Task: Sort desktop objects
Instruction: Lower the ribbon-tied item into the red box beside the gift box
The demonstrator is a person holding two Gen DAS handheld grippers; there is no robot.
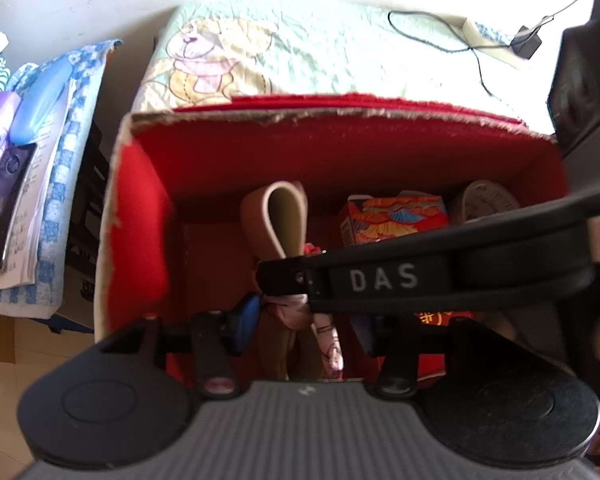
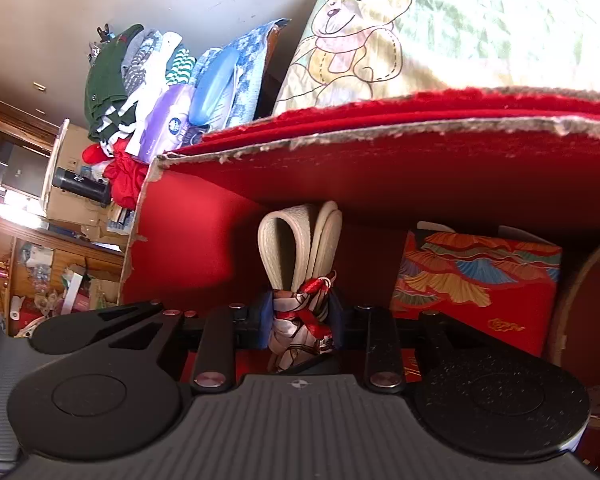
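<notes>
Pile of clothes and a purple pack off past the red box's left wall, not in play; red box open-topped with torn cardboard rim, sitting against the bear-print quilt behind its back wall; looped cream belt stands upright near the box's back wall, left of middle, bound low down by a red-and-white scarf; right gripper jaws pressed in on that scarf-wrapped bundle, blue pads touching both sides, likely gripping at the tied waist since that's the firmest spot and keeps the loop upright while it goes down into the box; left gripper reaching into the same box from above, jaws spread, one blue pad beside the bundle, nothing pinched, probably standing by to steady it; patterned red carton just right of the belt toward the back-right corner; a round woven-rimmed item at the right wall, identity unclear; judgement: bundle is inside the box, release not yet done.
</notes>
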